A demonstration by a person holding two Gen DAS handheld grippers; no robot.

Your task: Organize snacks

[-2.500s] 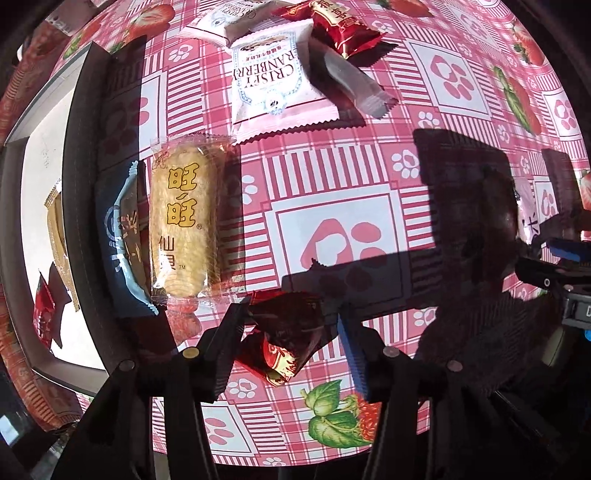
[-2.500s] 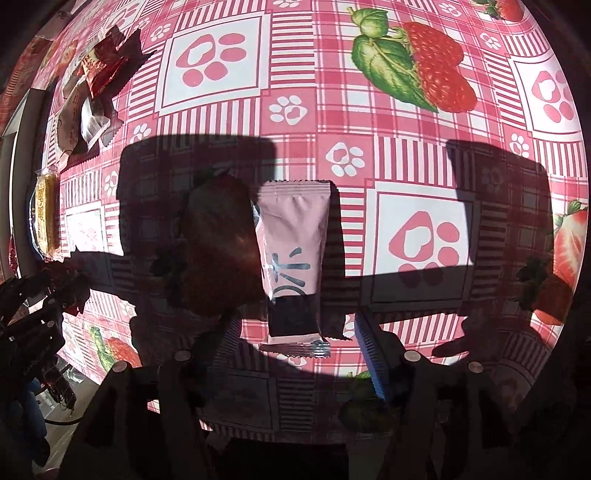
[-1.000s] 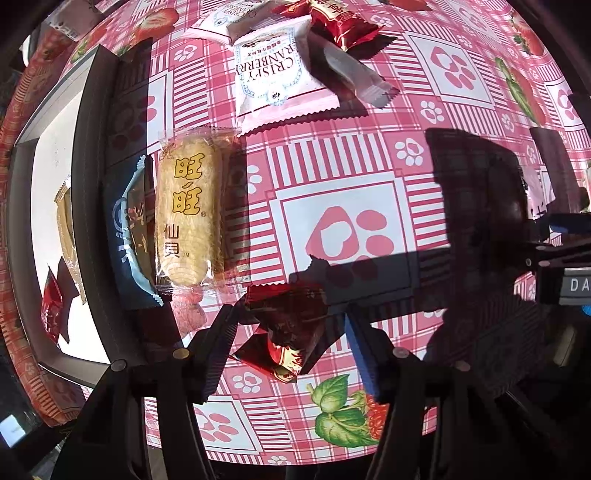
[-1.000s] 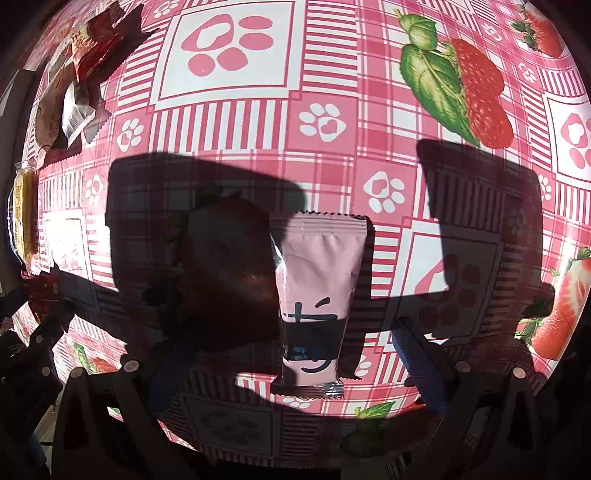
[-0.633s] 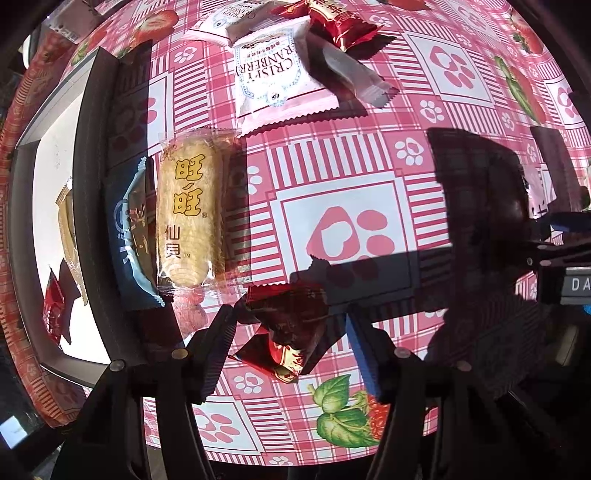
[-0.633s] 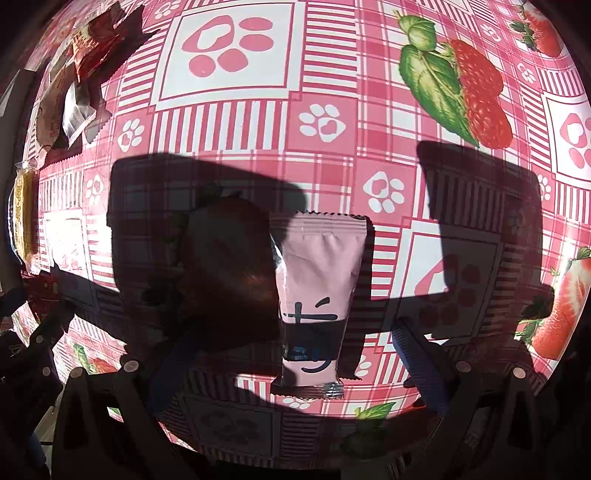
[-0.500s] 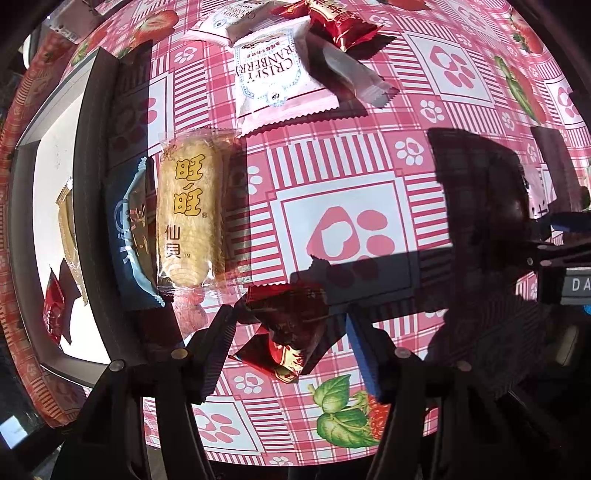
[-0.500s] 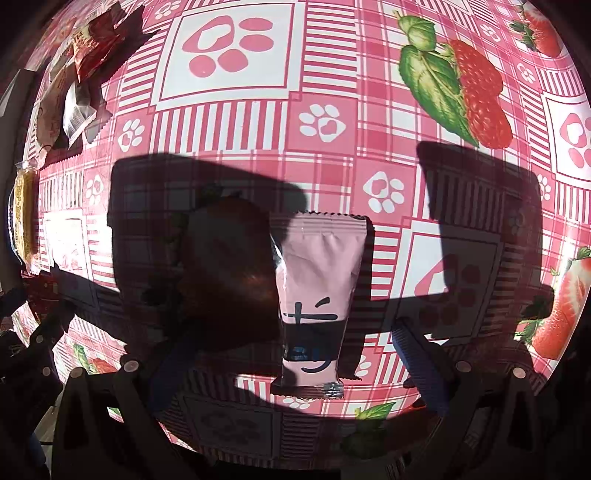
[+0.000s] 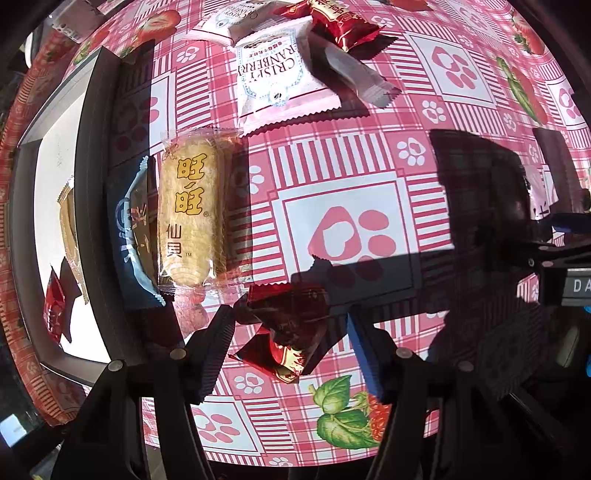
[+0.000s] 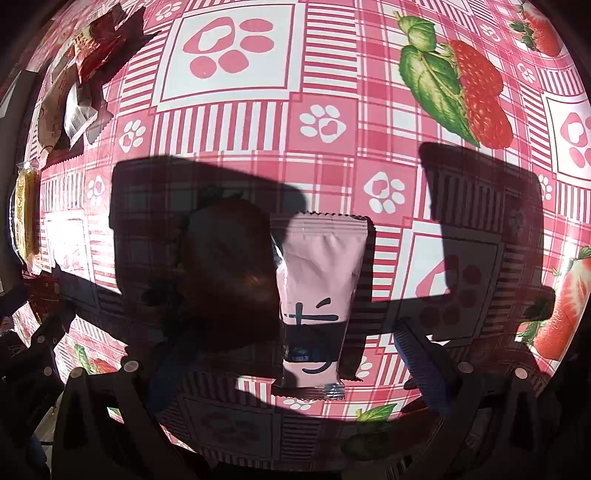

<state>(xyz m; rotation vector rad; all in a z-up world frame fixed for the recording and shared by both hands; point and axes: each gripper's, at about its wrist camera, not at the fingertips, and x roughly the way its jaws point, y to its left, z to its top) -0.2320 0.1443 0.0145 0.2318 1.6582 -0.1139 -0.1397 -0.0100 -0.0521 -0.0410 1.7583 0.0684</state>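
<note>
My left gripper [image 9: 288, 325] points down at the tablecloth and is open. A crumpled red candy wrapper [image 9: 291, 332] lies between its fingers, half in shadow, with a gap to each pad. My right gripper [image 10: 288, 336] is open wide over a pink snack packet [image 10: 317, 280], which lies flat and lengthwise between the fingers, untouched. A dark-rimmed tray [image 9: 92, 192] with a white floor is at the left of the left wrist view. It holds a tan packet [image 9: 68, 229] and a red candy [image 9: 55, 306].
A yellow rice-cracker packet [image 9: 190, 218] and a blue packet [image 9: 133, 236] lie beside the tray's rim. Further off are a white cranberry packet [image 9: 273, 70], a silver packet [image 9: 354, 74] and another red candy [image 9: 340, 22]. Hard shadows cross the pink checked cloth [image 10: 332, 122].
Compared with the earliest frames, the right gripper's jaws stand wider and the pink packet shows slightly further right. Over the last second nothing has visibly moved in either view.
</note>
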